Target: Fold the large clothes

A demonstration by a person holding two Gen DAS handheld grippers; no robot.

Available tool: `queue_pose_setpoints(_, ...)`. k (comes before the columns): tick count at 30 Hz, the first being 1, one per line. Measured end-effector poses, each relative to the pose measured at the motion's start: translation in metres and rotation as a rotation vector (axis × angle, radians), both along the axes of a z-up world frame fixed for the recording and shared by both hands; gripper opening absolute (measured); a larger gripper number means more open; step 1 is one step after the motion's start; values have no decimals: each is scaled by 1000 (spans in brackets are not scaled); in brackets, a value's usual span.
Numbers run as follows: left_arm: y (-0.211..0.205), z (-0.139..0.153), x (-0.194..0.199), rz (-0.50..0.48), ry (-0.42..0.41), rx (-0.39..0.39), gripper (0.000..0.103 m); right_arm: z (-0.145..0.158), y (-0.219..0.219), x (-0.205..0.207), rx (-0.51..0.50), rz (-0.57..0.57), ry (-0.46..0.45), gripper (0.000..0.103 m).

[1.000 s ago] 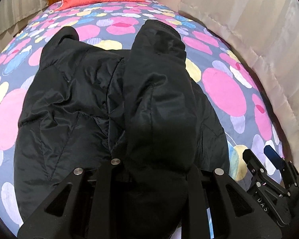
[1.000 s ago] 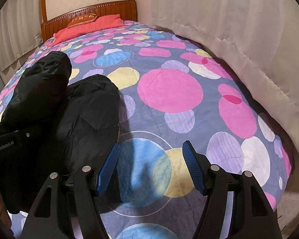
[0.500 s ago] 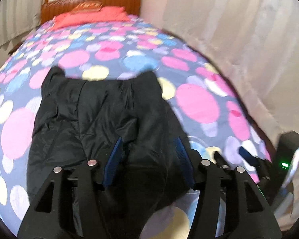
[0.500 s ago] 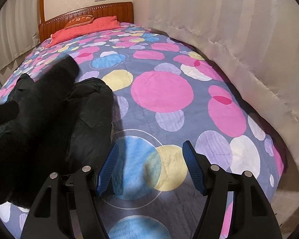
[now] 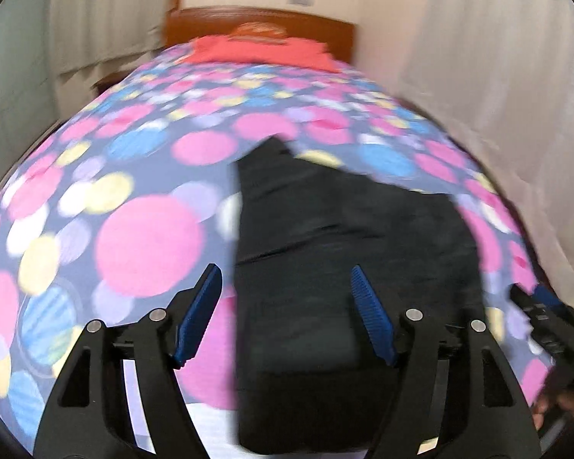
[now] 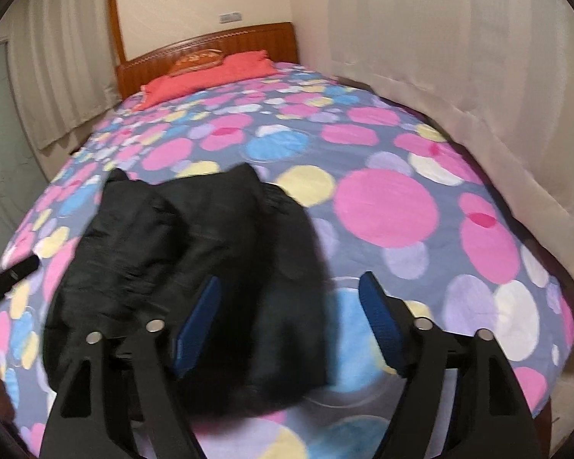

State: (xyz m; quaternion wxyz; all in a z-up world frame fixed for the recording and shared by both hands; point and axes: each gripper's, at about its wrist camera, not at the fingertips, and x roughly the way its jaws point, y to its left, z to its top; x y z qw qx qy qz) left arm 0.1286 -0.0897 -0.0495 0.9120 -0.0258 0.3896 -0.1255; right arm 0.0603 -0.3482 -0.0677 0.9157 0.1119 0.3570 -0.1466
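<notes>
**Inspector:** Where does the black jacket (image 6: 195, 252) lie?

**Assessor:** Flat on the bed (image 6: 386, 206), long axis running from six o'clock toward twelve, at the headboard (image 6: 210, 53).

**Inspector:** And the tongs?

**Assessor:** Left tongs (image 5: 287, 317) are opening, pads clear of the cloth, with the jacket's left edge below the gap. Right tongs (image 6: 291, 325) are also opening and empty, above the jacket's right edge. Both appear equally near; neither grips anything.
</notes>
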Motion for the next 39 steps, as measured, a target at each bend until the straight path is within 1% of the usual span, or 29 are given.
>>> queue_pose_setpoints(2, 23, -13, 7, 41, 35, -28, 71, 1, 10, 9, 26, 27, -4, 76)
queue_pose_setpoints(3, 29, -16, 9, 50, 46, -38, 71, 1, 14, 13, 39, 39, -2, 78)
queue_pose_setpoints(5, 38, -26, 13, 58, 66, -66, 71, -4, 24, 26, 73, 68, 15, 80)
queue_pose_setpoints(7, 40, -35, 16, 44, 84, -96, 74, -13, 32, 39, 84, 79, 54, 80)
queue_pose_setpoints(8, 42, -39, 16, 33, 92, -108, 77, -19, 34, 43, 89, 79, 76, 80)
queue_pose_setpoints(11, 37, -53, 17, 0, 115, -132, 78, -37, 37, 53, 135, 61, 138, 80)
queue_pose_setpoints(15, 35, -64, 21, -21, 127, -174, 78, -53, 31, 55, 239, 49, 154, 80)
queue_pose_setpoints(16, 34, -66, 20, -26, 128, -176, 78, -57, 29, 55, 264, 49, 150, 72)
queue_pose_setpoints(17, 32, -67, 21, -33, 129, -178, 78, -58, 30, 56, 278, 67, 148, 57)
queue_pose_setpoints(18, 29, -69, 21, -47, 132, -179, 78, -59, 31, 58, 287, 86, 153, 37)
queue_pose_setpoints(19, 27, -70, 21, -53, 133, -176, 78, -60, 35, 59, 284, 101, 153, 28)
queue_pose_setpoints(20, 24, -71, 21, -53, 129, -171, 78, -58, 40, 59, 255, 112, 147, 23)
queue_pose_setpoints(21, 23, -71, 22, -54, 127, -169, 77, -56, 44, 58, 218, 119, 138, 16)
queue_pose_setpoints(22, 22, -71, 22, -57, 125, -168, 76, -54, 46, 57, 199, 118, 127, 10)
queue_pose_setpoints(25, 16, -60, 23, -86, 111, -156, 75, -43, 32, 48, 174, 77, 71, 6)
queue_pose_setpoints(27, 8, -48, 18, -107, 75, -150, 75, -35, 19, 40, 142, 45, 48, 6)
queue_pose_setpoints(30, -7, -39, 16, -141, 46, -148, 75, -38, 3, 35, 98, 11, 63, 6)
queue_pose_setpoints(33, -31, -46, 21, -184, 77, -114, 75, -48, -12, 34, 60, -18, 93, 6)
queue_pose_setpoints(35, -49, -58, 25, -212, 107, -104, 76, -59, -21, 37, 38, -27, 119, 6)
queue_pose_setpoints(38, -68, -76, 38, -214, 175, -96, 76, -79, -34, 47, 63, -12, 154, 7)
queue_pose_setpoints(39, -72, -80, 42, -209, 186, -95, 76, -85, -35, 50, 64, -4, 163, 7)
